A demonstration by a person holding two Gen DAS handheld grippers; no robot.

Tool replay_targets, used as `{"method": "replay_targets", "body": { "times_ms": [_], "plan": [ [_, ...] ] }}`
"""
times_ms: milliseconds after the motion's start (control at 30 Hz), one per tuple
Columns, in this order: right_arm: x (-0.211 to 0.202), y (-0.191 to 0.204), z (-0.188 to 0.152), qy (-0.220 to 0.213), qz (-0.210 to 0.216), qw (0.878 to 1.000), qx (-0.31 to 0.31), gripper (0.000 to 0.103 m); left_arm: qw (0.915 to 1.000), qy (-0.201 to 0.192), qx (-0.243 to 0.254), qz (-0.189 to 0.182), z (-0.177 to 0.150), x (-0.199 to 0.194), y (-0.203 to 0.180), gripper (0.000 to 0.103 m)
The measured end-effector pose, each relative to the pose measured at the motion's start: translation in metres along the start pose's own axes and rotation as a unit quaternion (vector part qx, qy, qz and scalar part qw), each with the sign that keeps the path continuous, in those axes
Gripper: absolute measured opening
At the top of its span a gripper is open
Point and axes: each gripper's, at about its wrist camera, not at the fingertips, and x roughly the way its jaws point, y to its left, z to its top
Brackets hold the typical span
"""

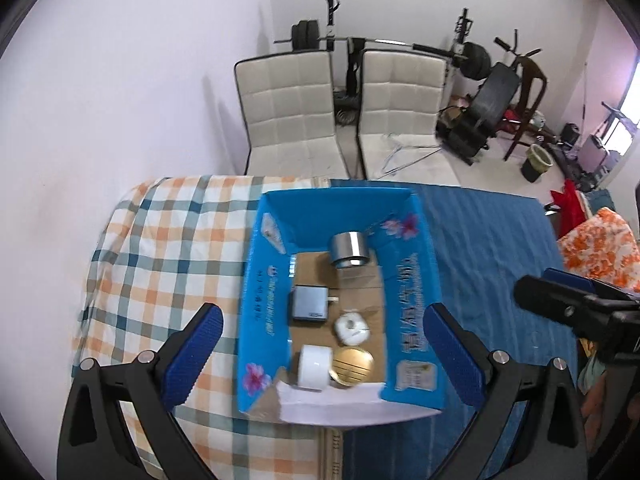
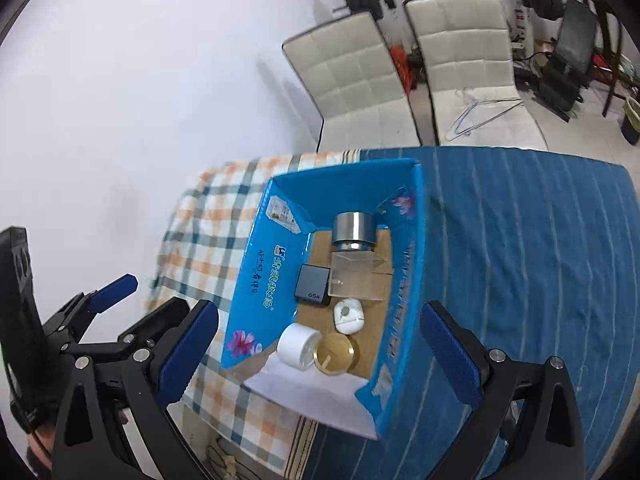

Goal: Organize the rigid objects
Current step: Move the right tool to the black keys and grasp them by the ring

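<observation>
While both grippers hang over the blue box [image 1: 256, 304], parts of it are hard to read: its near wall is blurred in both views, the print on its sides is too smeared to make out, and the clear plastic case [image 2: 354, 276] barely registers in the left wrist view. The box sits on the table where the plaid cloth [image 1: 160, 248] meets the blue striped cloth [image 1: 492, 248].

Left gripper [image 1: 324, 364]: jaws wide apart, empty, straddling the box's near end. Right gripper [image 2: 320, 356]: jaws also spread wide, nothing between the pads.

Inside, on the brown cardboard floor, left to right: dark grey charger block [image 1: 309, 303] by the left wall, white cylinder cap [image 1: 314, 367] at the near end, white round piece [image 1: 352, 329] mid-floor, gold disc [image 1: 354, 365] touching the white cap, steel cylinder [image 1: 350, 251] at the far end. The clear case lies just in front of the steel cylinder, beside the charger.

Two white chairs [image 1: 288, 108] stand behind the table.
</observation>
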Motion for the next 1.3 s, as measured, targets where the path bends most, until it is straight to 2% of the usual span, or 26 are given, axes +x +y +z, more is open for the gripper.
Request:
{"method": "replay_targets", "body": {
  "times_ms": [133, 300, 367, 433, 500, 567, 633, 800, 900, 1100, 1233, 1300],
  "plan": [
    [-0.051, -0.04, -0.028, -0.026, -0.02, 0.999, 0.034, 0.103, 0.9994, 0.005, 0.014, -0.03, -0.011, -0.005, -0.033, 0.103],
    [-0.072, -0.109, -0.08, 0.0, -0.079, 0.992, 0.099, 0.103, 0.9963, 0.037, 0.052, -0.057, -0.034, 0.023, -0.093, 0.103],
    [-0.067, -0.143, -0.105, 0.019, -0.093, 0.987, 0.13, 0.103, 0.9925, 0.064, 0.074, -0.073, -0.051, 0.047, -0.124, 0.103],
    [-0.055, -0.176, -0.13, 0.043, -0.104, 0.98, 0.162, 0.102, 0.989, 0.091, 0.093, -0.07, -0.066, 0.064, -0.147, 0.103],
    [-0.041, -0.203, -0.15, 0.063, -0.108, 0.974, 0.19, 0.102, 0.9828, 0.125, 0.103, -0.088, -0.082, 0.086, -0.17, 0.103],
    [-0.02, -0.224, -0.165, 0.084, -0.115, 0.97, 0.198, 0.102, 0.978, 0.156, 0.111, -0.082, -0.096, 0.108, -0.186, 0.103],
    [0.004, -0.238, -0.176, 0.102, -0.125, 0.968, 0.19, 0.101, 0.9762, 0.17, 0.111, -0.077, -0.105, 0.125, -0.196, 0.103],
    [0.057, -0.259, -0.194, 0.139, -0.144, 0.964, 0.178, 0.079, 0.971, 0.198, 0.124, -0.051, -0.121, 0.154, -0.209, 0.103],
    [0.079, -0.266, -0.202, 0.155, -0.146, 0.961, 0.177, 0.072, 0.9713, 0.189, 0.141, -0.033, -0.123, 0.158, -0.214, 0.103],
    [0.092, -0.262, -0.205, 0.152, -0.171, 0.96, 0.164, 0.07, 0.9707, 0.189, 0.146, -0.026, -0.126, 0.164, -0.222, 0.103],
    [0.096, -0.254, -0.204, 0.146, -0.199, 0.958, 0.147, 0.053, 0.9705, 0.195, 0.138, -0.03, -0.129, 0.17, -0.222, 0.103],
    [0.1, -0.253, -0.2, 0.137, -0.195, 0.959, 0.151, 0.046, 0.9711, 0.196, 0.132, -0.033, -0.127, 0.17, -0.221, 0.103]
  ]
}}
